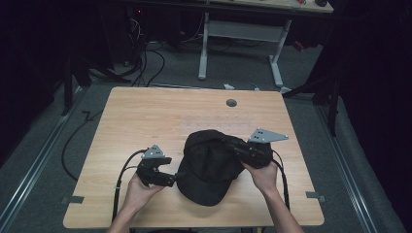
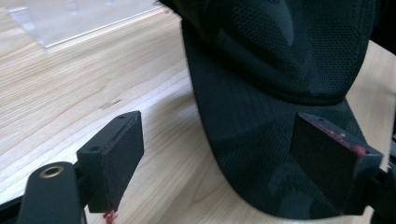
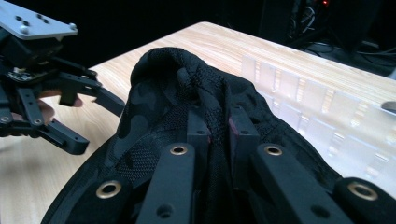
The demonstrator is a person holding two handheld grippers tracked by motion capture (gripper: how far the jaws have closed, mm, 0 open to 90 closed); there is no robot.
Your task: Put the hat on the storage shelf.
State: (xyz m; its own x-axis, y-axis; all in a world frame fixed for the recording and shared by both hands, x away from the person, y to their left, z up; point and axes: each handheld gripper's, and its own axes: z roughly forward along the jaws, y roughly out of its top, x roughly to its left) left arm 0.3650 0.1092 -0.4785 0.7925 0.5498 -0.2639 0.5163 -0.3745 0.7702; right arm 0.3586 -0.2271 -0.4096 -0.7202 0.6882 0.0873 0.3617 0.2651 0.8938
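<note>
**Black cap pinched by right gripper, left gripper open beside the brim**

Setup: a wooden table (image 1: pixel 145 116) with a small round hole (image 1: pixel 231 103) near its far edge. A black cap (image 1: pixel 210 167) lies on the near half of the table, brim toward the person, crown toward the far side.

Right gripper (image 1: pixel 243 151): held in the person's right hand (image 1: pixel 265 175), at the right side of the crown. In the right gripper view its jaws are drawn together on a fold of the mesh fabric; the cloth bunches up between the pads and rises in a ridge above them. Grip reads as clamped on the cap (image 3: pixel 187 93). The grey three-cornered plate (image 1: pixel 267 135) sits on top of the gripper.

Left gripper (image 1: pixel 170 178): held in the left hand (image 1: pixel 138 191), at the left edge of the cap near the brim. In the left gripper view the jaws stand wide apart. The left pad is over bare wood; the right pad is over the brim (image 2: pixel 261 154). Nothing is pressed between them, and I cannot tell whether the right pad touches the brim. The right gripper view also shows this gripper (image 3: pixel 93 116) off to the left, jaws spread, just beside the cap.

A pale, glossy rectangular patch (image 3: pixel 317 107) shows on the tabletop beyond the cap. Black cables (image 1: pixel 119 177) trail from both grippers toward the near edge.
</note>
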